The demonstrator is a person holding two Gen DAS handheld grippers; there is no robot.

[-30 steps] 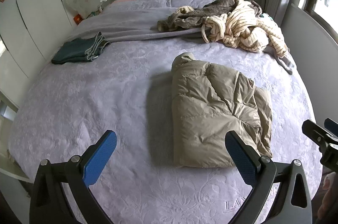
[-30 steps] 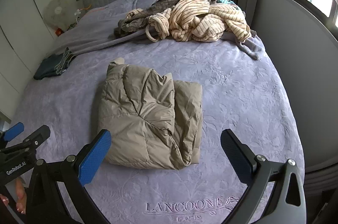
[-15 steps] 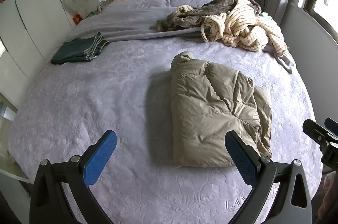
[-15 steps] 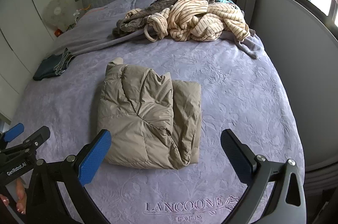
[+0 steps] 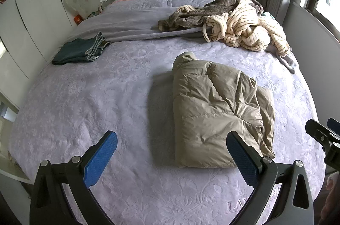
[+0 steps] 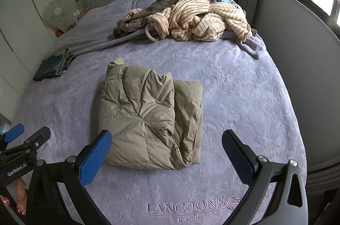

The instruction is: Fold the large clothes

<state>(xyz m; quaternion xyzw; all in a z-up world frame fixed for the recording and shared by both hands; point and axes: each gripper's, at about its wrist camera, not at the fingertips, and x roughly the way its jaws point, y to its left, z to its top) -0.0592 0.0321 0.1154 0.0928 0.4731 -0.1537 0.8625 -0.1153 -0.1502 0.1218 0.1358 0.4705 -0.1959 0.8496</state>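
The beige puffer jacket (image 6: 148, 116) lies folded into a compact rectangle in the middle of the bed (image 6: 244, 101), on the lilac embossed bedspread, with its hood end pointing toward the headboard. We judge this garment done: the sides are tucked in and the bundle sits flat enough. Our left gripper (image 5: 172, 158) and right gripper (image 6: 166, 152) both hover above the near edge of the bed, fingers spread wide apart and holding nothing, neither touching the jacket. Folded jeans (image 5: 81, 52) rest well apart at the left side. Near the headboard, on the right, a heap of unfolded clothes waits: a cream striped robe (image 6: 204, 19) tangled with a grey-brown fleece garment (image 6: 140, 19). The next move, as we see it, calls for reaching over the jacket to that heap and pulling one piece onto bare bedspread.
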